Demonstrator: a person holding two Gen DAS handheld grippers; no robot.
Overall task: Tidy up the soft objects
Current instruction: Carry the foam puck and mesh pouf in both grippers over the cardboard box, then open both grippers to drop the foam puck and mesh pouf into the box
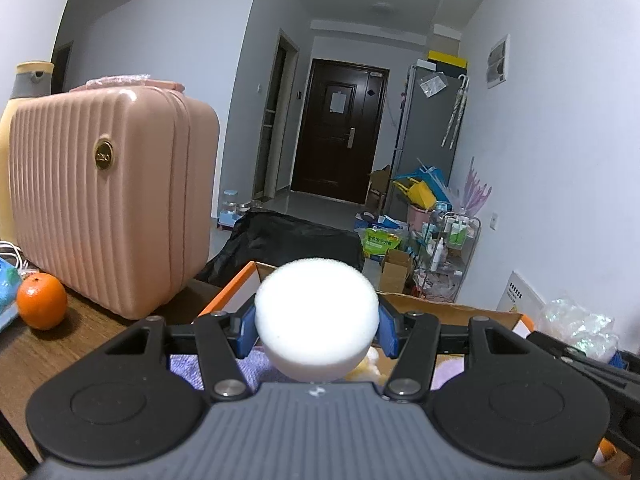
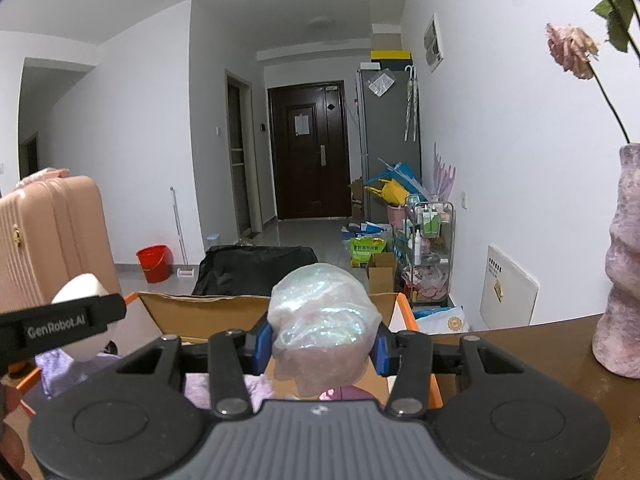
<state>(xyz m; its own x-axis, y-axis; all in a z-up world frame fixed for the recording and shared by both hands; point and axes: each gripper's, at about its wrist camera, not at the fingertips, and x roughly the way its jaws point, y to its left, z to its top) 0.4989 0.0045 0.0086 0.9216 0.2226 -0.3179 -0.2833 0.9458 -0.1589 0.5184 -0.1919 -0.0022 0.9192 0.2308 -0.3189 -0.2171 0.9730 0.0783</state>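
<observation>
**Inventory: both grippers loaded above the cardboard box**

1. Left gripper (image 1: 317, 326). My blue-padded fingers (image 1: 249, 330) were pinching a round white foam sponge puck (image 1: 316, 312) from either side. The puck sat upright between the pads, held in the air above the open box. In the right wrist view the same puck (image 2: 82, 286) showed at the left edge, behind the black arm of my left gripper.

2. Right gripper (image 2: 323, 344). My fingers (image 2: 264, 344) were clamped on a crumpled ball of iridescent clear plastic film (image 2: 324, 320). It bulged above and below the pads and was also held over the box.

3. Open brown cardboard box with orange edging (image 2: 208, 312). It stood on the table directly beneath both grippers. Inside lay lilac fluffy cloth (image 2: 60, 364) at the left, and something pale yellow (image 1: 362, 366) under the puck, too hidden to identify.

4. Dark wooden table (image 1: 92, 332). It carried the box.

5. Ribbed pink hard-shell case (image 1: 112, 200). It stood upright on the table, left of the box.

6. Orange fruit (image 1: 41, 300). It rested on the table just beside the case's lower left corner.

7. Mottled pink vase (image 2: 620, 280). It stood on the table at the far right and held a wilted rose (image 2: 572, 52).
</observation>
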